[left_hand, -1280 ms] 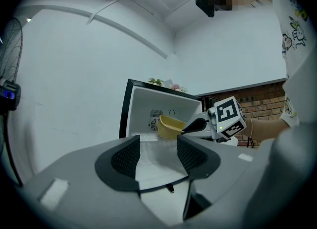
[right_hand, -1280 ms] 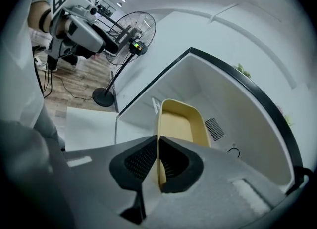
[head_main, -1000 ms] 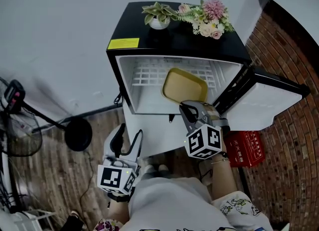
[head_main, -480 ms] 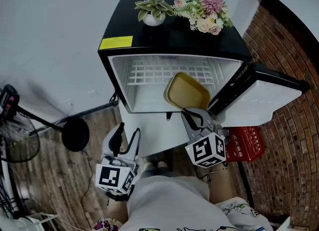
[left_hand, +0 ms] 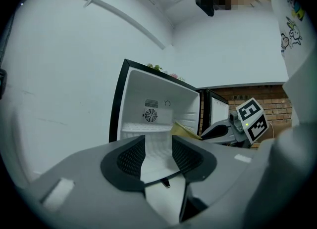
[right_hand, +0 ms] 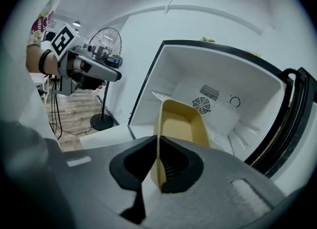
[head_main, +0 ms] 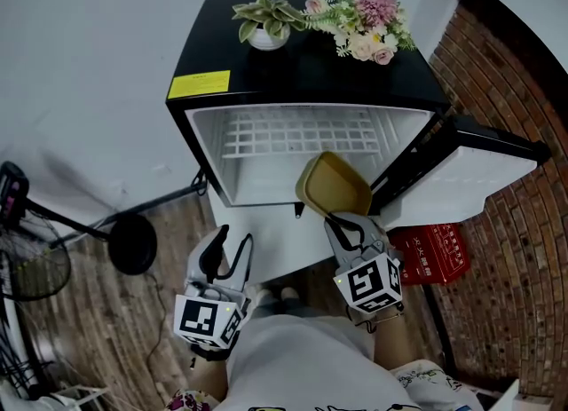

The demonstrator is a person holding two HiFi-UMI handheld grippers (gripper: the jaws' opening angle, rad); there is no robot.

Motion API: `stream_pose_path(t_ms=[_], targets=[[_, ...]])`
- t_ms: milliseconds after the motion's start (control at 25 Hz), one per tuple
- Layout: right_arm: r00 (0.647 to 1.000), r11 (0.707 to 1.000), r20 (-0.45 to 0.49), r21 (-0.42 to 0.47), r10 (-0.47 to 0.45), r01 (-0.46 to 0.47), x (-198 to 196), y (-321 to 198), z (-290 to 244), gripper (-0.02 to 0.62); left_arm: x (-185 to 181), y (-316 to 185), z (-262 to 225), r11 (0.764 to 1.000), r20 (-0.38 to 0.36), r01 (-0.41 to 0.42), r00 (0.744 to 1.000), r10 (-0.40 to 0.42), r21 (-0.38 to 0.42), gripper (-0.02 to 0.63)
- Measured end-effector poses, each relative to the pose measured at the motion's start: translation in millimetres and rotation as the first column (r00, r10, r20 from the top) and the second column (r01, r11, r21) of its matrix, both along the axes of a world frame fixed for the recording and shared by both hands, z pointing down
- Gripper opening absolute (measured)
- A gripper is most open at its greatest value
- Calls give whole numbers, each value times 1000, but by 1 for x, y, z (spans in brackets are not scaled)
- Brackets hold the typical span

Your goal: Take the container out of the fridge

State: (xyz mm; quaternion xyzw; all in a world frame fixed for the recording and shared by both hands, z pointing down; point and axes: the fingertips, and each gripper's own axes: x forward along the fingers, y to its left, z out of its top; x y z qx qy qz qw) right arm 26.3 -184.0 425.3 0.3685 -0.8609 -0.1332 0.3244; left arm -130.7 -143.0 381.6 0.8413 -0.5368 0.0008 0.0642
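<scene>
A small black fridge [head_main: 306, 72] stands with its door [head_main: 461, 178] swung open to the right. The yellow container [head_main: 335, 185] hangs at the fridge's front opening, tilted, its near rim pinched by my right gripper [head_main: 342, 220]. In the right gripper view the container [right_hand: 179, 124] stands on edge between the shut jaws of that gripper [right_hand: 157, 166]. My left gripper [head_main: 224, 254] hovers low and left of the fridge front, its jaws closing with nothing between them. The left gripper view shows that gripper [left_hand: 158, 156] facing the fridge interior [left_hand: 158, 109].
A potted plant [head_main: 264, 23] and a bunch of flowers [head_main: 364, 23] sit on the fridge top. A red box [head_main: 433, 254] lies on the floor under the door. A fan stand base [head_main: 131, 242] and cable lie on the wooden floor at the left. A brick wall [head_main: 515, 223] runs along the right.
My right gripper has drawn the yellow container outward from the wire shelf to the fridge's front edge. The left gripper's jaws have narrowed.
</scene>
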Motion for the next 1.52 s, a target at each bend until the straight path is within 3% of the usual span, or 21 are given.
stream_pose_path(t_ms=[480, 1520], targets=[[976, 992, 206, -119, 66, -42, 6, 3, 16, 20, 11, -13, 8, 999, 3, -43, 999, 43, -26, 107], [934, 986, 336, -148, 122, -76, 18, -15, 9, 18, 15, -33, 14, 998, 4, -58, 998, 58, -32, -2]])
